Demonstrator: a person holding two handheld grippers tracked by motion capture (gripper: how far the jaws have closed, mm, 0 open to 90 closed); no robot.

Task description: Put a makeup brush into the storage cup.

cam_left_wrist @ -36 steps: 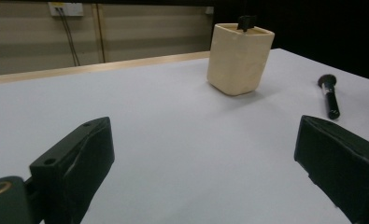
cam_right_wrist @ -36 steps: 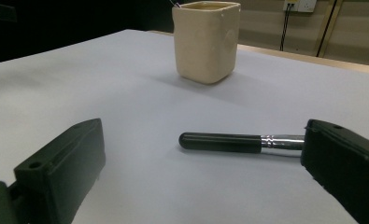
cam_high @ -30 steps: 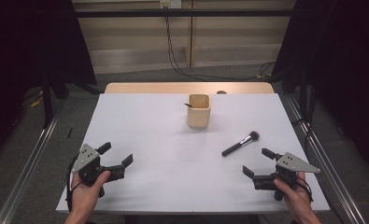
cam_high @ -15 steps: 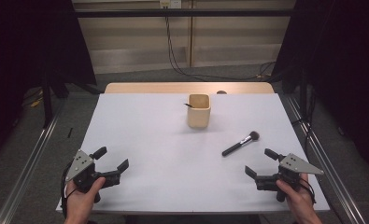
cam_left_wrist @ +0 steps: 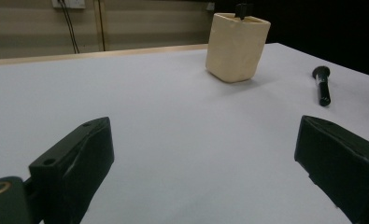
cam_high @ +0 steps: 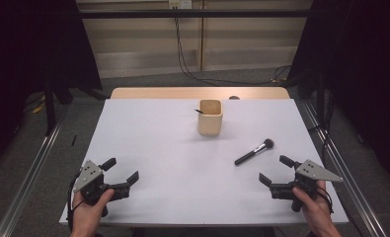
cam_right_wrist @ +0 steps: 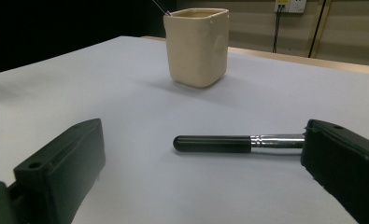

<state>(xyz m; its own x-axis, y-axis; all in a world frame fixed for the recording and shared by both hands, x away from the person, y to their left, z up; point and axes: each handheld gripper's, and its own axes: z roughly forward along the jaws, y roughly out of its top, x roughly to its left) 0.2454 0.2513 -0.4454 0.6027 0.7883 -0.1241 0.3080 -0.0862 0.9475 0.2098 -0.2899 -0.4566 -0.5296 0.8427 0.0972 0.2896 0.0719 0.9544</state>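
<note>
Black-handled brush [cam_high: 254, 152] lay flat on the white table [cam_high: 173, 148], near the right gripper [cam_high: 277, 174], below and right of the cream cup [cam_high: 210, 117]. Right gripper: jaws spread wide, empty. Left gripper [cam_high: 119, 173], at the near left corner: likewise wide apart, holding nothing.

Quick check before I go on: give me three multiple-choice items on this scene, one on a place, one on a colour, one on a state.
1. Where does the makeup brush lie?
A. In the cup
B. On the table, nearer the right gripper
C. Beside the left gripper

2. What colour is the cup?
A. Cream
B. Blue
C. Black

3. How do the right gripper's jaws stand?
A. Shut on the brush
B. Shut, empty
C. Open, empty

B: it lies flat right of the cup.
A: cream in all views.
C: jaws apart, nothing between them.
</note>
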